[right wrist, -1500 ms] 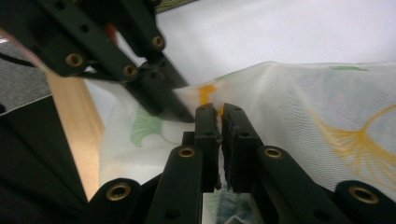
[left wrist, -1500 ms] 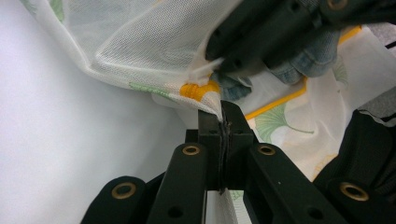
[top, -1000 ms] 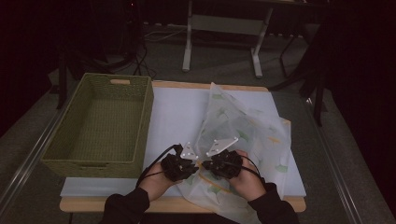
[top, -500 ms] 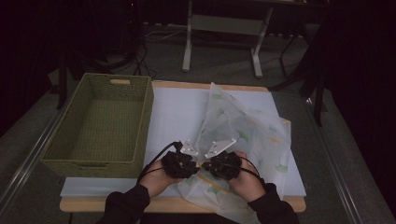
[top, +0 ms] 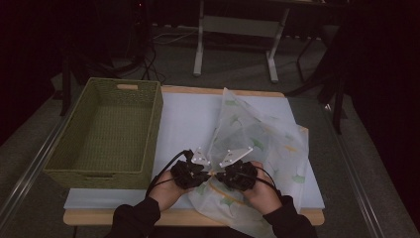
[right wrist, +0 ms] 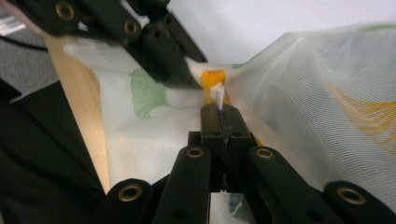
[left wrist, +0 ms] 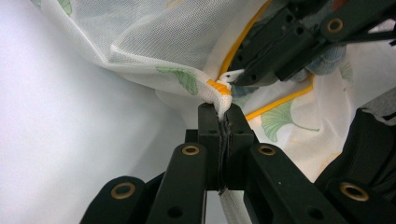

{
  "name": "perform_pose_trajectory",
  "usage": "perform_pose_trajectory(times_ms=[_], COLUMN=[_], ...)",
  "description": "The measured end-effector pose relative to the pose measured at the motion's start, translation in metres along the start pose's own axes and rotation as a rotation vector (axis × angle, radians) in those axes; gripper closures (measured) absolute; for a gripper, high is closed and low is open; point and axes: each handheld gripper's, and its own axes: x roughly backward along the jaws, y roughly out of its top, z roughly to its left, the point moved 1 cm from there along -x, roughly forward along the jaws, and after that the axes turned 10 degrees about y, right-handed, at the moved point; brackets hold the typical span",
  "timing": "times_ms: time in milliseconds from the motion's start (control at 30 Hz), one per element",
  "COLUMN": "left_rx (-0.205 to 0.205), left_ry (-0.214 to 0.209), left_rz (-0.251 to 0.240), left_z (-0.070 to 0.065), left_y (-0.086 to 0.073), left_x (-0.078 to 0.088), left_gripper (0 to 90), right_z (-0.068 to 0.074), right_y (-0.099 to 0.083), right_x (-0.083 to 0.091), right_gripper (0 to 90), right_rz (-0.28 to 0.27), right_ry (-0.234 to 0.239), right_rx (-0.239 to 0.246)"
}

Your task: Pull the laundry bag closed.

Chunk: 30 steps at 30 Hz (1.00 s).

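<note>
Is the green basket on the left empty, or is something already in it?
Empty. In the high view the basket shows only its bare woven floor, and the mesh bag lies outside it on the table.

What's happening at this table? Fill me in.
A person at the table holds a gripper in each hand. The left gripper and the right gripper are both shut on the orange-trimmed edge of a sheer mesh bag printed with green leaves, close together near the table's front edge. Part of the bag is tented up. A green woven basket sits empty at the left.
</note>
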Motion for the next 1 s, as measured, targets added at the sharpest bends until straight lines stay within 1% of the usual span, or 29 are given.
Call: perform_pose_trajectory(times_ms=[33, 67, 100, 133, 167, 200, 233, 267, 300, 333, 367, 400, 467, 533, 567, 633, 667, 700, 733, 767, 800, 833, 867, 900, 967, 1000], left_rx=[-0.004, 0.002, -0.004, -0.006, -0.004, 0.001, 0.003, 0.008, 0.017, 0.041, 0.047, 0.035, 0.015, -0.02, -0.021, 0.005, 0.004, 0.012, 0.036, 0.05, 0.052, 0.071, 0.086, 0.088, 0.079, 0.079], left_ry=[0.015, 0.018, 0.018, 0.028, 0.03, 0.022, 0.022, 0.014, -0.008, -0.026, -0.033, -0.024, 0.024, 0.06, 0.058, 0.035, 0.037, 0.038, 0.025, 0.034, 0.031, 0.021, 0.011, 0.012, 0.027, 0.028], left_rz=[-0.009, -0.012, -0.016, -0.023, -0.024, -0.032, -0.041, -0.04, -0.048, -0.056, -0.053, -0.053, -0.069, -0.072, -0.071, -0.072, -0.071, -0.094, -0.11, -0.134, -0.135, -0.138, -0.133, -0.128, -0.101, -0.098], left_z=[0.0, -0.001, -0.002, -0.002, -0.003, -0.003, -0.002, -0.002, -0.001, 0.001, 0.002, 0.001, -0.005, -0.01, -0.01, -0.006, -0.006, -0.005, -0.003, 0.0, 0.003, 0.007, 0.01, 0.011, 0.011, 0.011], left_y=[0.0, 0.001, 0.001, 0.002, 0.002, 0.003, 0.003, 0.003, 0.003, 0.003, 0.003, 0.004, 0.005, 0.006, 0.006, 0.007, 0.007, 0.007, 0.008, 0.01, 0.012, 0.013, 0.012, 0.01, 0.007, 0.005], left_x=[0.001, 0.002, 0.003, 0.004, 0.005, 0.007, 0.008, 0.009, 0.01, 0.01, 0.01, 0.011, 0.013, 0.015, 0.016, 0.018, 0.018, 0.02, 0.024, 0.028, 0.031, 0.032, 0.031, 0.03, 0.026, 0.024], left_gripper=[88.4, 88.5, 88.5, 88.5, 88.6, 88.6, 88.6, 88.9, 88.9, 88.9, 88.9, 88.9, 89.0, 88.9, 89.0, 88.9, 89.0, 89.0, 89.0, 89.0, 89.0, 89.0, 88.9, 88.9, 88.8, 88.8], right_z=[0.0, 0.0, 0.0, 0.0, -0.002, -0.003, -0.004, -0.003, -0.002, -0.002, -0.003, -0.003, -0.004, -0.004, -0.003, -0.002, -0.002, -0.002, -0.002, -0.002, -0.001, -0.002, -0.005, -0.006, -0.006, -0.006], right_y=[0.0, -0.001, 0.0, 0.0, -0.001, -0.001, -0.001, -0.001, -0.001, -0.001, -0.001, -0.001, 0.0, 0.0, 0.0, 0.0, 0.0, -0.001, -0.003, -0.003, -0.006, -0.009, -0.01, -0.01, -0.011, -0.012], right_x=[-0.001, -0.001, -0.001, -0.001, -0.001, -0.001, -0.001, -0.001, 0.0, 0.0, 0.0, 0.0, 0.0, 0.001, 0.001, 0.003, 0.003, 0.0, -0.005, -0.005, -0.01, -0.012, -0.011, -0.012, -0.013, -0.015], right_gripper=[90.0, 90.0, 90.0, 90.0, 90.0, 90.0, 90.0, 90.0, 90.0, 90.0, 90.0, 90.0, 90.0, 90.0, 90.0, 90.0, 90.0, 90.0, 90.0, 90.0, 90.0, 90.0, 90.0, 90.0, 90.0, 90.0], right_rz=[0.006, 0.003, 0.004, 0.004, -0.007, -0.01, -0.015, -0.025, -0.022, -0.022, -0.026, -0.027, -0.03, -0.025, -0.027, -0.031, -0.024, 0.007, 0.023, 0.023, 0.043, 0.045, 0.035, 0.036, 0.042, 0.055], right_ry=[-0.002, 0.001, 0.001, -0.002, 0.007, 0.018, 0.024, 0.022, 0.019, 0.019, 0.021, 0.023, 0.024, 0.027, 0.025, 0.029, 0.03, 0.008, 0.012, 0.012, -0.009, -0.007, -0.012, -0.017, -0.02, -0.017], right_rx=[0.001, -0.002, -0.002, 0.0, -0.009, -0.02, -0.018, -0.02, -0.014, -0.014, -0.014, -0.013, -0.015, -0.013, -0.007, -0.006, -0.003, 0.017, 0.006, 0.006, 0.015, 0.014, -0.004, -0.009, -0.012, -0.007])
